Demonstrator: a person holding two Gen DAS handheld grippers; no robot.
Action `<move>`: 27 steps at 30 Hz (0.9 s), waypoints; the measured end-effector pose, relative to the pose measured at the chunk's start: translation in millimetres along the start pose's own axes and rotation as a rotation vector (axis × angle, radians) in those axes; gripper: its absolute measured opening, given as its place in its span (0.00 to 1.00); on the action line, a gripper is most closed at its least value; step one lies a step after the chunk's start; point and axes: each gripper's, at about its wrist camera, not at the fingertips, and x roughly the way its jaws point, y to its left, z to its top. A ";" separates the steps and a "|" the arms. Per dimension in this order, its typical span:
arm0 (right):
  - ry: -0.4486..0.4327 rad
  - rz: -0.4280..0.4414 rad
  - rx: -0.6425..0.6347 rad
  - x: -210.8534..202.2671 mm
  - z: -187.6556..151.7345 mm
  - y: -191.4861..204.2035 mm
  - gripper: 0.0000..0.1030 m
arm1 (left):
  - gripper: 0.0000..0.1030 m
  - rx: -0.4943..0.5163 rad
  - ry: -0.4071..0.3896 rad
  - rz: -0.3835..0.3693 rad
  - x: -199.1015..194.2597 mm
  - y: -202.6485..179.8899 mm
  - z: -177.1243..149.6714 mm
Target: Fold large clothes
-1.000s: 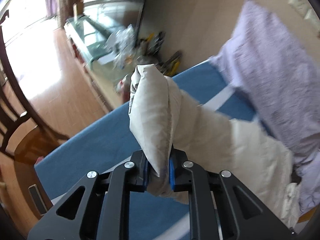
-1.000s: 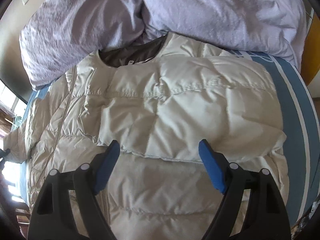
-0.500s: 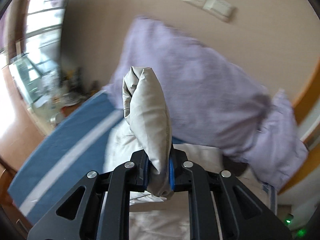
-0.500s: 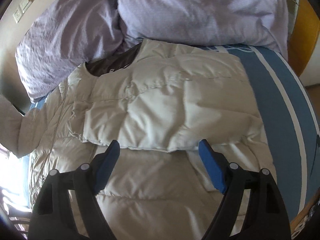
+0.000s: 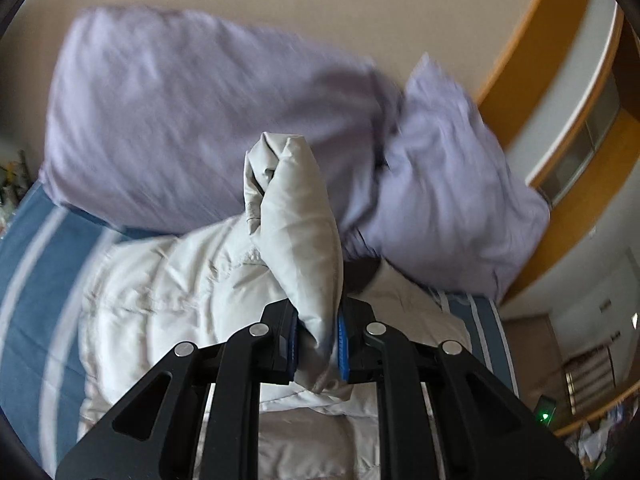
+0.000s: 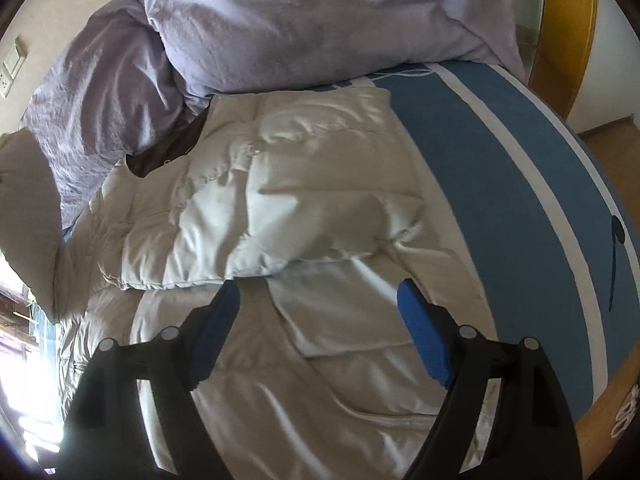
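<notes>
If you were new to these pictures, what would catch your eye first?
A bunched sleeve of the cream quilted down jacket stands pinched in the left gripper, front and centre. Behind it lie crumpled lilac pillows. The open right gripper hovers over the jacket on the blue striped bedsheet.

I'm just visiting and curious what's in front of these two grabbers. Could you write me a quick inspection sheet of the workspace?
Surface: bed with blue, white-striped sheet.
Job's things: cream puffer jacket spread on the bed, one sleeve folded across its body; the other sleeve lifted.
Clutter: two lilac pillows at the jacket's collar end.
Grippers: left gripper shut on the sleeve; right gripper open, above the jacket.
Cables: nothing seen.
Surroundings: beige wall, wall switches, wooden trim.
</notes>
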 end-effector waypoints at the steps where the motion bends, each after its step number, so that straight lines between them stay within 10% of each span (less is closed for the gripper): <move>1: 0.001 -0.004 0.002 -0.2 -1.2 -2.9 0.79 | 0.13 0.006 0.015 -0.003 6.3 -4.4 -4.5; 18: 0.032 -0.017 0.002 9.7 -4.6 -8.9 0.79 | 0.17 0.101 0.291 0.084 114.6 -25.9 -90.1; 27: 0.040 -0.012 -0.002 13.0 -6.9 -6.8 0.79 | 0.60 0.130 0.298 0.032 109.4 -44.8 -98.0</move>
